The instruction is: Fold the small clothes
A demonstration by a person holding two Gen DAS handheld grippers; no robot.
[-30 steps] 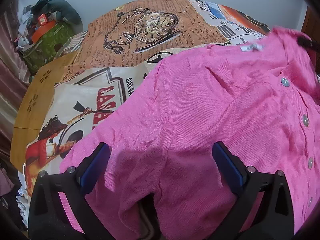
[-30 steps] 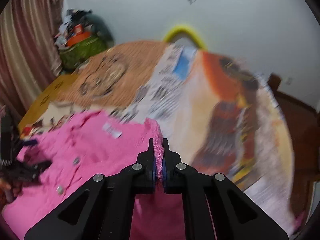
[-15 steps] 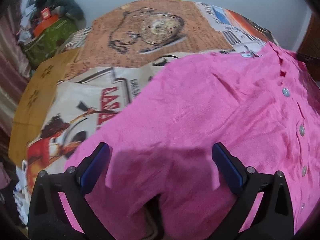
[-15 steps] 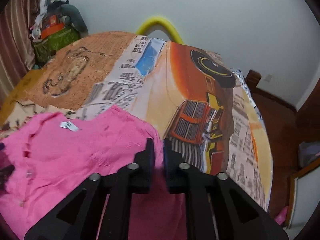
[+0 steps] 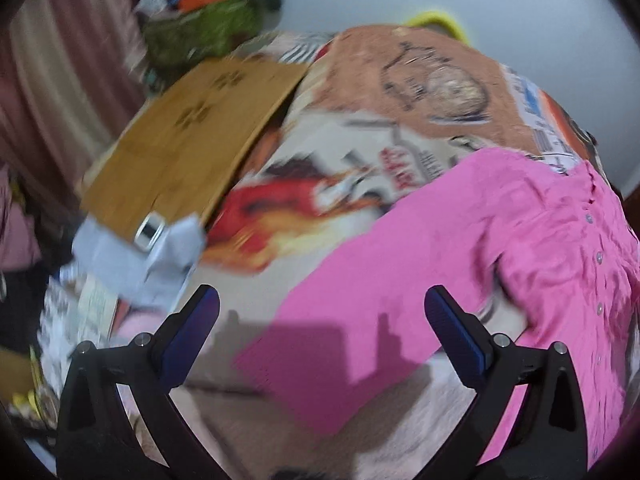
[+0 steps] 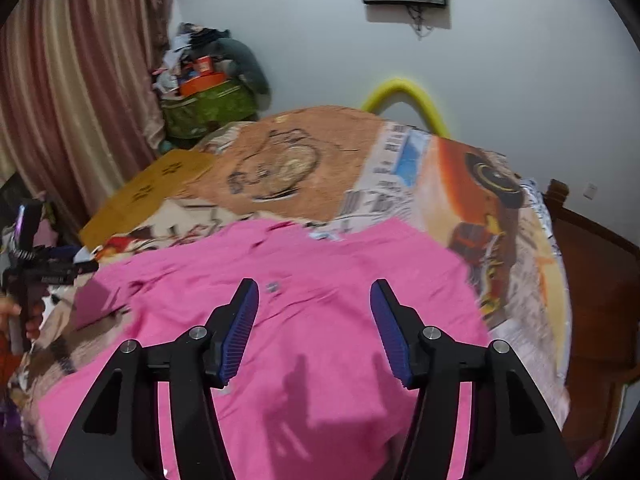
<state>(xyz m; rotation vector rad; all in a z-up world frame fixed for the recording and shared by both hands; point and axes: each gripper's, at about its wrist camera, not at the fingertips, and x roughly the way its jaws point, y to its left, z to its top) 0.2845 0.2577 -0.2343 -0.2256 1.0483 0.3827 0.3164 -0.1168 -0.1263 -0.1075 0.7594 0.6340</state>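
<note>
- Bed cover (image 6: 400,168) with its printed pictures fills both views, but the left wrist view is smeared with blur, so the print at its centre can't be read.
- Pink cardigan (image 6: 320,264) lies spread flat on the cover, centre of the right wrist view; its lower hem is cut off behind the gripper body at the bottom edge.
- In the left wrist view the cardigan's sleeve (image 5: 360,280) runs from right of centre down toward bottom centre, buttons (image 5: 599,257) along the right edge.
- Right gripper (image 6: 314,324) points down over the cardigan, jaws opening, nothing between them.
- Left gripper (image 5: 322,324) hangs above the sleeve, jaws wide, gripping nothing.
- Far left of the right wrist view, a hand (image 6: 16,320) on the left tool is half cut off.
</note>
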